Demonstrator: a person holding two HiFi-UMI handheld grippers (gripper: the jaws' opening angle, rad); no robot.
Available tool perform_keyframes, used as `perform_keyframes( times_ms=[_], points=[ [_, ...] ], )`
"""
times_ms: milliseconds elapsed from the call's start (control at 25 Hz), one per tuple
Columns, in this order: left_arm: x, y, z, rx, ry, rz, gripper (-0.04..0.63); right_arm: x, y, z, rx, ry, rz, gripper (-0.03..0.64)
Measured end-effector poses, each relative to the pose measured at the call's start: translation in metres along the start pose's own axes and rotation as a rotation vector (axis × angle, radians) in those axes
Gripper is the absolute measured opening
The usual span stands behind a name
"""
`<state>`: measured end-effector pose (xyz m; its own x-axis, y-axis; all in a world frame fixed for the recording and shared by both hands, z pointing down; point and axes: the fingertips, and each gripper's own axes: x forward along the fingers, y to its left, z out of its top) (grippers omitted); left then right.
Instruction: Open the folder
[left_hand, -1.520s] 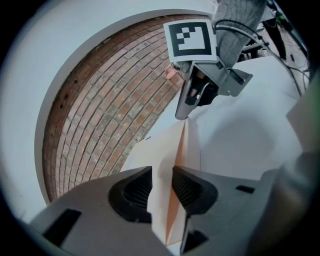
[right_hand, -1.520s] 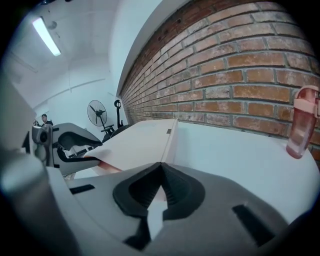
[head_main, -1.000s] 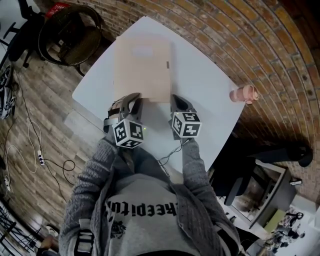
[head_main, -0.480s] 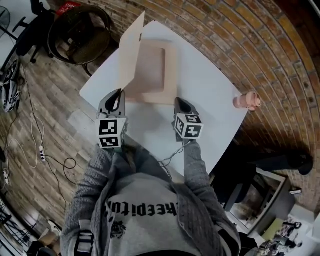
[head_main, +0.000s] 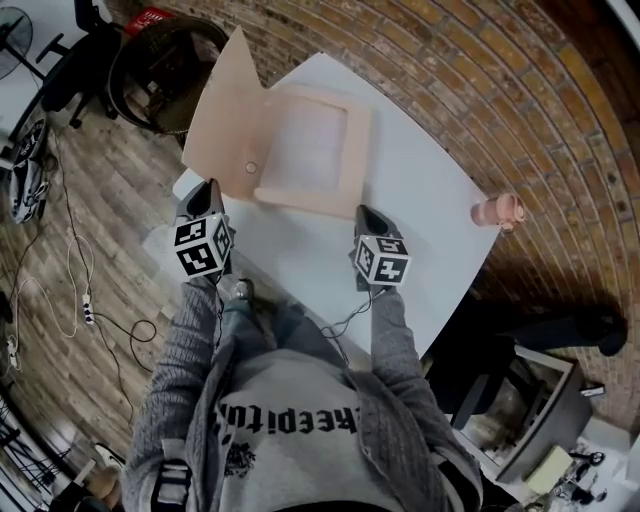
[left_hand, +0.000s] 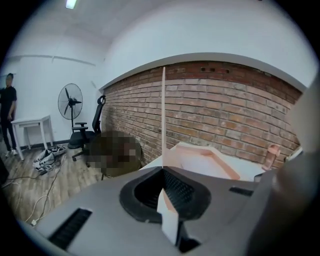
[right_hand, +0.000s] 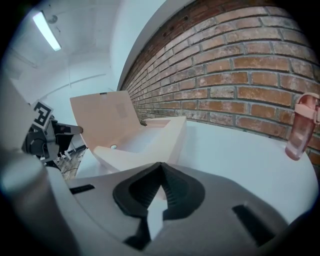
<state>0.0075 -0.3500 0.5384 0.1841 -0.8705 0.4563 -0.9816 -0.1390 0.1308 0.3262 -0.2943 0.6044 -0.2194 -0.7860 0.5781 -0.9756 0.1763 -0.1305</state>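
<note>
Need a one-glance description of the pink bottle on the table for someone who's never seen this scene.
Find the white table by the red brick wall. At its right edge, well apart from the open beige cardboard folder, stands a translucent pink bottle. It's the only pink, upright container there.

**Three cameras: one overhead, two low on the claws**

Head view: camera on the person's head, aimed steeply down past the torso (head_main: 290, 420). It takes in the whole desk (head_main: 430, 190) at mid range.

View on the left claw (head_main: 208, 188): looks along its own jaws from low at the desk's edge toward the brick wall (left_hand: 225, 110). The folder (left_hand: 200, 157) is very near, its raised cover seen edge-on.

View on the right claw (head_main: 362, 214): same mount, low over the desk. It faces the folder and wall at a slant, close in.

Shared: folder, desk, brick wall and pink bottle (right_hand: 301, 127) show in all three. The right claw's view also catches the left claw at its left edge.
</note>
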Motion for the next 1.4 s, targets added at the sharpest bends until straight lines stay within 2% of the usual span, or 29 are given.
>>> perform_keyframes(
  times_ms=[440, 720, 920, 1040, 1400],
  points=[
    [0.031, 0.042, -0.014, 0.030, 0.148, 0.074, 0.011, -0.004, 0.014, -0.005, 0.036, 0.004, -0.027, 0.003],
    [0.046, 0.059, -0.018, 0.044, 0.223, 0.063, 0.011, -0.005, 0.015, -0.006, 0.048, 0.002, -0.065, 0.003],
    [0.043, 0.052, -0.008, 0.018, 0.186, -0.005, 0.012, -0.003, 0.016, -0.006, 0.034, 0.016, -0.085, 0.003],
    [0.039, 0.041, 0.001, 0.042, 0.135, -0.061, 0.014, -0.004, 0.019, -0.005, 0.019, 0.020, -0.105, 0.003],
    [0.023, 0.004, 0.019, 0.127, 0.069, -0.204, 0.014, -0.028, 0.041, 0.030, 0.079, -0.123, -0.101, 0.005]
  ],
)
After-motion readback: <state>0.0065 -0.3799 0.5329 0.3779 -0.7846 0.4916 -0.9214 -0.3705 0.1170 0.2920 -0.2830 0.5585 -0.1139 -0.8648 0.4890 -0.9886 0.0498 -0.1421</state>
